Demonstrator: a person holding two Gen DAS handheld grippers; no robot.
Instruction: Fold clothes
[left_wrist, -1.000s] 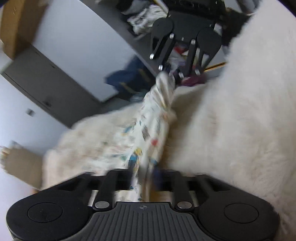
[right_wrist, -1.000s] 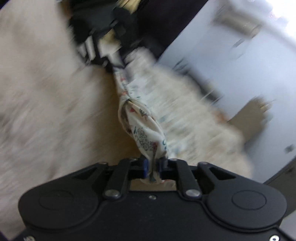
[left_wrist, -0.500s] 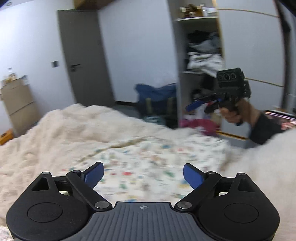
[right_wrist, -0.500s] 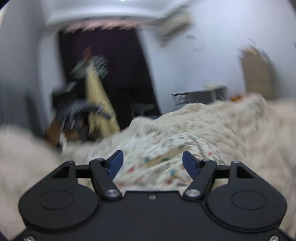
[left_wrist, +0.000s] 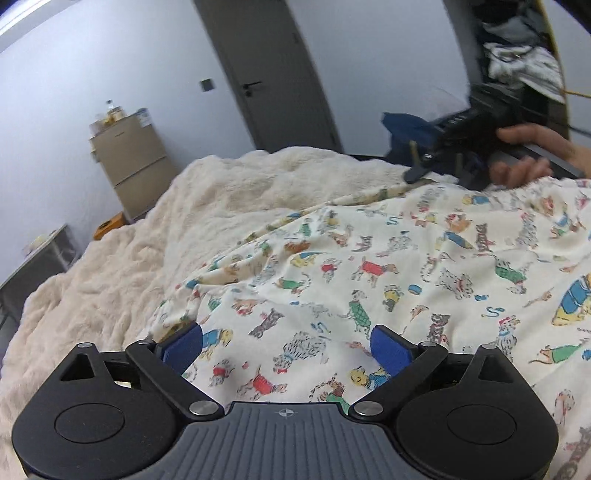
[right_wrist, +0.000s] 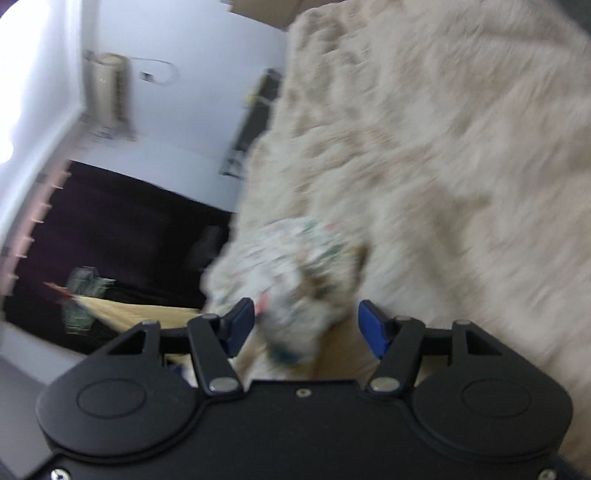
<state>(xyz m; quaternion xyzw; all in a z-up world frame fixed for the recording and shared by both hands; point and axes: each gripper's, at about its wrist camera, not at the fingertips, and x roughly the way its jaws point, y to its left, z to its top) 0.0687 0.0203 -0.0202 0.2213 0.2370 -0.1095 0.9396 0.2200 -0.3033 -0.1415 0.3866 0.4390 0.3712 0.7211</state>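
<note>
Left wrist view: the left gripper (left_wrist: 286, 345) hangs low over a cream garment printed with small cartoon dogs (left_wrist: 388, 280), its blue pads (left_wrist: 183, 345) spread wide and still parting, pressing on nothing. The garment lies spread on a fluffy cream blanket (left_wrist: 147, 236) covering the bed. Beyond its far edge a hand (left_wrist: 532, 155) carries the right gripper (left_wrist: 439, 162). In the blurred right wrist view, the right gripper's pads (right_wrist: 236, 326) stand apart but are closing, with a bunched fold of the garment between them, not clamped. A grey door (left_wrist: 273, 70) stands behind.
</note>
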